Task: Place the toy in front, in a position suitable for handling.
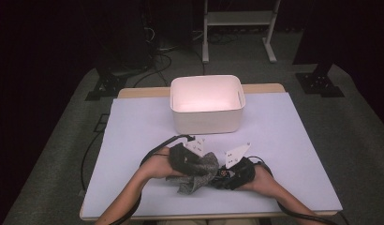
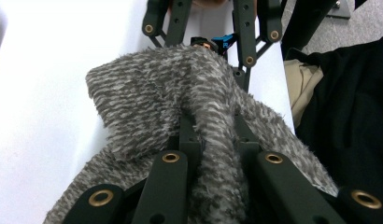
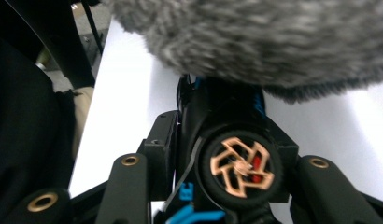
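A grey fuzzy cloth [image 1: 195, 174] hangs bunched between my two grippers near the front middle of the white table [image 1: 293, 154]. My left gripper [image 1: 204, 168] comes in from the left and is shut on it. In the left gripper view its jaws [image 2: 215, 135] pinch a thick fold of the cloth [image 2: 175, 93]. My right gripper [image 1: 219, 176] meets the cloth from the right. Its fingers [image 2: 245, 32] stand on either side of the cloth's far end, which fills the gap. In the right gripper view the blurred cloth [image 3: 255, 37] lies over the jaw tips.
A white bin [image 1: 206, 121] stands open at the back middle of the table. Black cables [image 1: 155, 152] trail from both grippers. The person's dark clothing [image 2: 348, 121] is just past the near table edge. A white frame [image 1: 239, 18] stands on the floor behind.
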`<state>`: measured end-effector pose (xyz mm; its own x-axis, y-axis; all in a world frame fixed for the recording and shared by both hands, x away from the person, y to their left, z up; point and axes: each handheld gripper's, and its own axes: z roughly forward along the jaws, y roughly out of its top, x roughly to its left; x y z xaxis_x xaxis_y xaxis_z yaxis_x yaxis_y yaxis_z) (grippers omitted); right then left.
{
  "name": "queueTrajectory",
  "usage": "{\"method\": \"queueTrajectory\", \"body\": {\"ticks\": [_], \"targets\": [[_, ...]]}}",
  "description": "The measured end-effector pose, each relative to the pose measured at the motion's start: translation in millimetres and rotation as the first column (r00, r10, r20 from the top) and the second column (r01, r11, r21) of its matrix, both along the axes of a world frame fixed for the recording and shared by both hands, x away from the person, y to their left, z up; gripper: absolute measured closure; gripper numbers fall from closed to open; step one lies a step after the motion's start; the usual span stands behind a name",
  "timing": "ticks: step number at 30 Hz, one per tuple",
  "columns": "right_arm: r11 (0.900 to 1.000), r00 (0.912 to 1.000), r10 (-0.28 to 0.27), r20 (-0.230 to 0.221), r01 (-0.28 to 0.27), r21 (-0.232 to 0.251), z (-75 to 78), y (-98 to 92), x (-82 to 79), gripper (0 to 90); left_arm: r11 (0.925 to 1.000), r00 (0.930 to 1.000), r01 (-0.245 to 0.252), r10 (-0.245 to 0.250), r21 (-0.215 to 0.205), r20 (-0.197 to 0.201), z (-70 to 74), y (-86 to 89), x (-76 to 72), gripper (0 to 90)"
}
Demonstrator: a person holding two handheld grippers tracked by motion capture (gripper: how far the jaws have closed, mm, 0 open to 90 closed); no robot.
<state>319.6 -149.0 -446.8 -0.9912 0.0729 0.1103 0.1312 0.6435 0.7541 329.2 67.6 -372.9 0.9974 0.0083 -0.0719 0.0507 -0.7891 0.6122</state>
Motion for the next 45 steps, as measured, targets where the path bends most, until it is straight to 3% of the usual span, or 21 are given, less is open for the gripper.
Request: {"method": "queueTrajectory", "body": {"ticks": [2,6,7,15,20,21,23,26,30,33,37,45], "targets": [[1.000,0.9994,0.006,0.035,-0.005,-0.019,1.7,0.9,-2.3,56.0,1.0000,1.0000,-0.005,0.005,-0.004,-0.003,0.5,0.2,1.3,79.4],[1.000,0.9994,0.017,0.029,-0.016,-0.014,1.6,0.3,1.3,56.3,1.0000,1.0000,-0.006,0.006,0.002,0.005,2.3,-0.9,3.5,79.4],[1.000,0.9986,0.019,0.050,-0.018,-0.020,2.4,0.6,2.4,56.3,0.9999,0.9999,-0.010,0.010,0.006,0.010,3.0,-1.0,4.7,79.4],[0.999,0.9908,0.021,0.134,-0.017,-0.030,15.5,6.0,25.8,56.2,0.9981,0.9974,-0.062,0.062,0.000,0.038,19.0,4.0,25.0,79.4],[0.999,0.9875,0.023,0.156,-0.016,-0.049,10.1,8.4,36.2,56.2,0.9962,0.9967,-0.080,0.080,0.033,0.015,6.6,1.7,33.9,79.4],[0.998,0.9885,0.028,0.149,-0.020,-0.059,6.9,8.8,36.1,56.2,0.9962,0.9968,-0.080,0.080,0.034,0.007,1.9,1.0,33.5,79.4],[0.999,0.9897,0.012,0.143,-0.008,-0.031,2.5,6.2,35.2,56.1,0.9960,0.9961,-0.088,0.088,0.013,0.002,0.1,1.7,32.9,79.4],[1.000,0.9908,-0.007,0.135,0.009,-0.018,1.5,5.3,33.0,54.8,0.9964,0.9966,-0.082,0.082,0.021,-0.007,0.5,1.9,31.1,79.4],[0.999,0.9980,-0.040,0.049,0.039,0.013,2.9,0.0,33.2,49.0,0.9967,0.9967,-0.080,0.080,0.011,-0.015,-0.3,4.2,25.4,79.4],[0.999,0.9987,-0.050,0.015,0.050,-0.003,2.2,-0.2,31.8,41.6,0.9975,0.9974,-0.069,0.070,0.012,-0.016,-0.4,5.5,21.3,79.4],[0.997,0.9966,-0.068,-0.046,0.069,0.019,4.0,-4.4,27.9,34.9,0.9984,0.9984,-0.055,0.055,0.015,-0.011,-0.9,6.6,12.6,79.4],[0.995,0.9942,-0.100,-0.039,0.101,0.010,6.8,-4.7,16.2,29.8,0.9990,0.9992,-0.041,0.041,0.016,0.002,-3.9,8.8,-2.5,79.4]]}}
